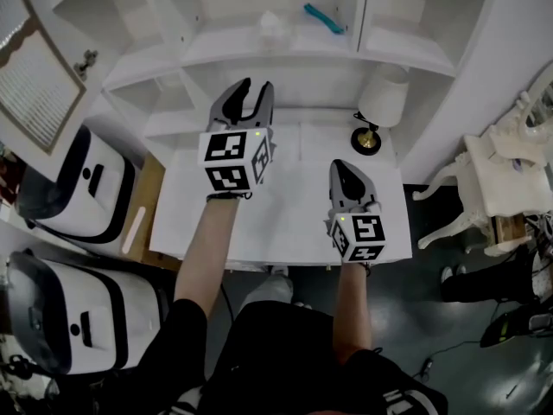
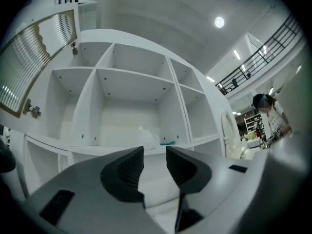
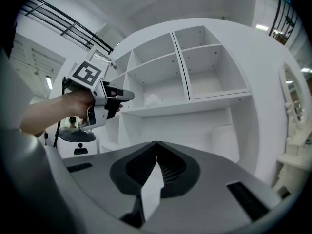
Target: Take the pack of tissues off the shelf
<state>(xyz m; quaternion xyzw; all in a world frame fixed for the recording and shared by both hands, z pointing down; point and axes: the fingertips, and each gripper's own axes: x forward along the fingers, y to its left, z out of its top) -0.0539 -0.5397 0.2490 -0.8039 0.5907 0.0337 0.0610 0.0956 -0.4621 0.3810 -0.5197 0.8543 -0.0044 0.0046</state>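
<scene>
- Two white machines [image 1: 73, 184] stand at the far left
- Left hand-held gripper [image 1: 257, 86]: released, jaws apart, nothing between them, raised toward the shelf [image 1: 216, 48]
- One pack of tissues [image 1: 275, 26] lies on that shelf, with one teal item [image 1: 324, 17] near its right
- Right hand-held gripper [image 1: 340, 166]: clenched, jaws together, empty, over the bench [image 1: 285, 210]
- One lamp [image 1: 380, 102] stands at the bench's back right

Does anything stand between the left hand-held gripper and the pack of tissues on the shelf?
Nothing visible does. The left hand-held gripper, jaws apart and empty, points at the pack of tissues on the open shelf. A teal object lies to the pack's right, not in front.
</scene>
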